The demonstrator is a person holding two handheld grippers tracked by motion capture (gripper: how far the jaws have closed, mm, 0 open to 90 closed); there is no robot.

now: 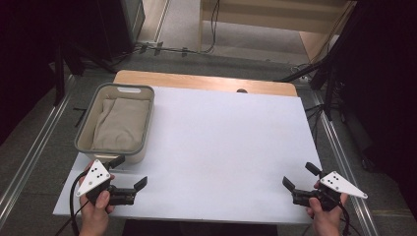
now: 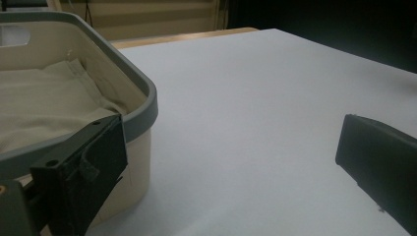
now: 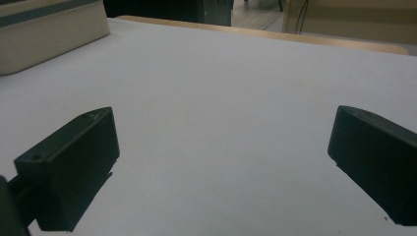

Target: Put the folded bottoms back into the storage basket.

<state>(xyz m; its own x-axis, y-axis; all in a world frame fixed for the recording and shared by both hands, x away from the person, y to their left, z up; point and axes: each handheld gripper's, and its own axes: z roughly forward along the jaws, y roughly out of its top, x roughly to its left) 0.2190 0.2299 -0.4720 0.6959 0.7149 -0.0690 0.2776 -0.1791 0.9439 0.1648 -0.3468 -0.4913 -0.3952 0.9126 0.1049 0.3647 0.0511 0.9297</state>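
Observation:
A beige bin with a grey rim stands at the table's left side and holds a folded beige cloth. My left gripper rests open at the front left, just in front of the bin's near corner, with nothing between its jaws. In the left gripper view the bin's rim and the cloth lie close behind the left jaw. My right gripper sits open at the front right over bare white table, holding nothing. The bin's wall appears far off in the right gripper view.
A white sheet covers most of the wooden table. Dark stands, tripod legs and cables stand on the floor around the table's far corners and sides.

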